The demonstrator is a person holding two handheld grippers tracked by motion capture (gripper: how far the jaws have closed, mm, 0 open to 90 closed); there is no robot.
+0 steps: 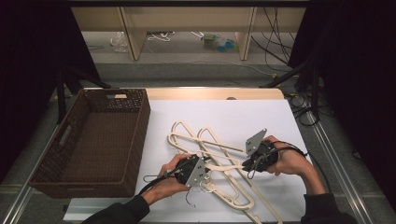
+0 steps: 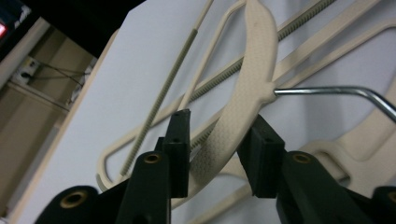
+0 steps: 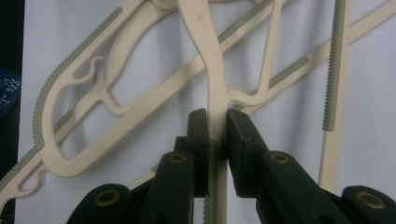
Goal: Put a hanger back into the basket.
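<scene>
Near the front edge of the table, our right gripper [image 3: 217, 122] is clamped on a flat arm of one cream hanger [image 3: 205, 56], pads pressing both faces. Our left gripper [image 2: 219, 135] straddles the textured curved shoulder of a second hanger [image 2: 252, 84]; one pad appears to touch it, a gap remains at the other, so we treat this grip as not yet made.

The hangers lie crossed in a pile [image 1: 210, 154] on the white sheet, toward the front right of the table, with the wicker basket [image 1: 135, 140] along the left edge.

Risks, in our judgement:
- The interlocked arms may snag, so lifting one hanger drags the rest.
- The curved shoulder may slip from an incomplete grip.
- The metal hook [image 2: 336, 92] may catch a neighbouring frame.

The high view gives the pile's layout and the basket; the gripper views give pad contact, and the left gripper view gives the hook's root.
</scene>
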